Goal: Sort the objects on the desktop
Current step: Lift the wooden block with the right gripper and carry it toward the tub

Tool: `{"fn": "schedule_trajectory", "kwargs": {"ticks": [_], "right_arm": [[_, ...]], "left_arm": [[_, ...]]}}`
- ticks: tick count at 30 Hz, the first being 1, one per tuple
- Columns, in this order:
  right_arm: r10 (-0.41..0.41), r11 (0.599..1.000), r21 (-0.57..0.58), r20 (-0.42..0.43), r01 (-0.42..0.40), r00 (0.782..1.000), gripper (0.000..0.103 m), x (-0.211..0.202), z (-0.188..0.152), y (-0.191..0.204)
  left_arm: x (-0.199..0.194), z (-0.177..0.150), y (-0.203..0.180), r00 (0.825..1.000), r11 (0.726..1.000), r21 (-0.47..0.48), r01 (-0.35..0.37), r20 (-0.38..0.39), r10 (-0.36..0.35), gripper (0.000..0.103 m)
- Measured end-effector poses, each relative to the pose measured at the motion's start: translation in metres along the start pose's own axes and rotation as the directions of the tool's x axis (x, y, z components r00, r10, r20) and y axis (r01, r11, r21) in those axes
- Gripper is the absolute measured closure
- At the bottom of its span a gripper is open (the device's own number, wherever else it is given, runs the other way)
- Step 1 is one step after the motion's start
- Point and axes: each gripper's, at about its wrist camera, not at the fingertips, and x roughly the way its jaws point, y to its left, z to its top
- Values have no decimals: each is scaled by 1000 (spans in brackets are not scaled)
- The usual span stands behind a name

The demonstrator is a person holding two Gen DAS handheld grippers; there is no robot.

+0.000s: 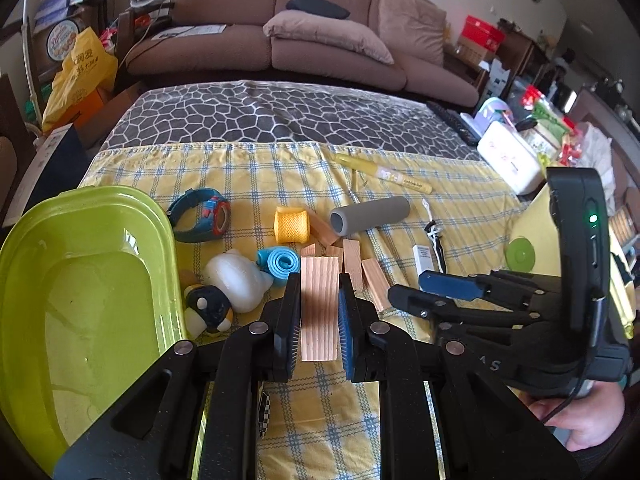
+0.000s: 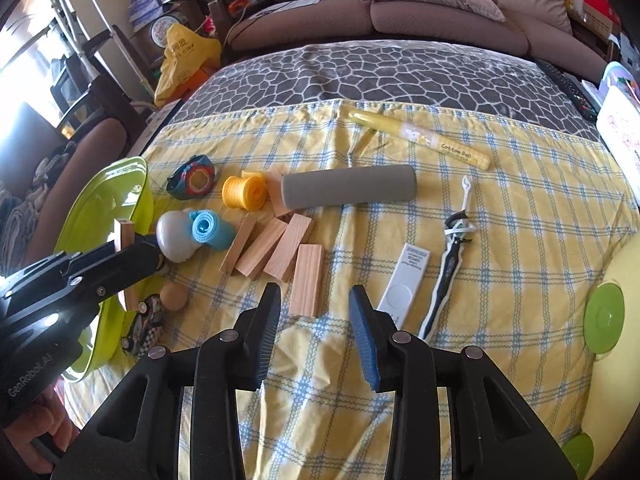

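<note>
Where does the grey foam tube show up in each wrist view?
Left wrist: grey foam tube lies right of centre, behind the held wooden block.
Right wrist: the tube lies across the upper middle, beyond the loose blocks.
Shared landmark: the yellow spool just left of it.

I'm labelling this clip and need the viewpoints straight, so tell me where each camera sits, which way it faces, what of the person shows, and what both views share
Left wrist: on the left gripper, looking forward over the checked cloth toward the sofa; its fingers clamp a wooden block; the right gripper and a hand show at right.
Right wrist: on the right gripper, open above the cloth, facing the loose blocks; the left gripper shows at left, over the green tub.
Shared: grey foam tube, yellow roll, blue watch, green tub.
</note>
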Motion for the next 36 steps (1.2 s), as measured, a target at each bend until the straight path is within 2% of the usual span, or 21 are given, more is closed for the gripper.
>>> {"fn": "schedule_trajectory", "kwargs": {"ticks": [8, 15, 16, 17, 24, 36], "right_arm": [[-72, 995, -77, -31, 69, 997, 65, 28, -7, 22], [-111, 988, -108, -19, 108, 994, 63, 36, -9, 29], [-115, 987, -113, -15, 113, 993, 68, 36, -9, 29], [-119, 986, -119, -12, 117, 993, 81, 36, -9, 30], [-85, 992, -90, 11, 85, 996, 83, 25, -4, 25], [-26, 999, -44, 120, 31, 992, 84, -31, 11, 12]], "left_arm": [[-10, 0, 14, 1000, 999, -36, 24, 14, -23, 88], [-13, 0, 24, 999, 998, -55, 34, 17, -33, 88], [-14, 0, 24, 999, 998, -57, 34, 18, -33, 88], [-14, 0, 25, 999, 998, -59, 36, 18, -35, 88], [-14, 2, 23, 999, 997, -61, 44, 21, -43, 88], [-13, 8, 0, 998, 997, -32, 64, 31, -63, 88]]}}
